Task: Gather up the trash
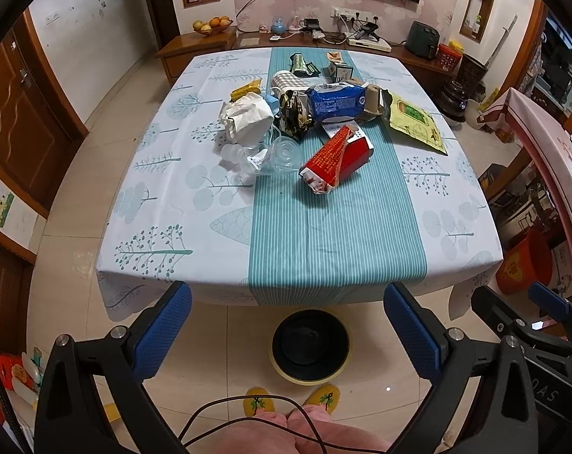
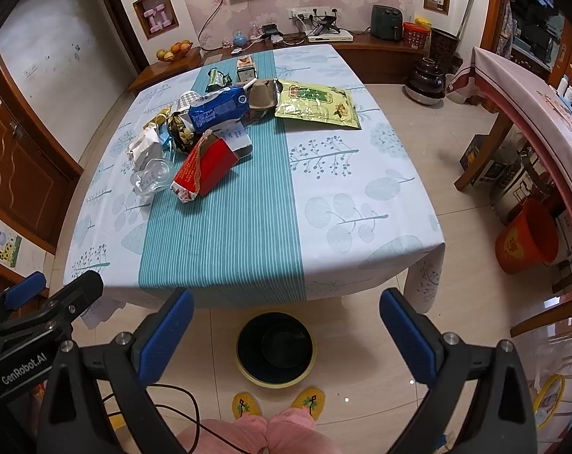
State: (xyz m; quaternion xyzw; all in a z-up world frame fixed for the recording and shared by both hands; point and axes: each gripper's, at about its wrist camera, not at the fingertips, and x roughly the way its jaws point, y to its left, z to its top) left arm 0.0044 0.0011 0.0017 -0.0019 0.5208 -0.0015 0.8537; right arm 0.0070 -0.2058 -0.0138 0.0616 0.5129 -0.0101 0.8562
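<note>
Worktop has the trash heaped mid-to-far, well ahead of me, and the bin is on the floor by my feet. My left tool and right tool are both wide and empty. Red carton is nearest, lying diagonally, closer to my left.

1. The right tongs stand wide open and empty, hanging over the floor before the desk.
2. Below them sits a black bin.
3. A red carton and a blue bag lie among the wrappers heaped on the desk.
</note>
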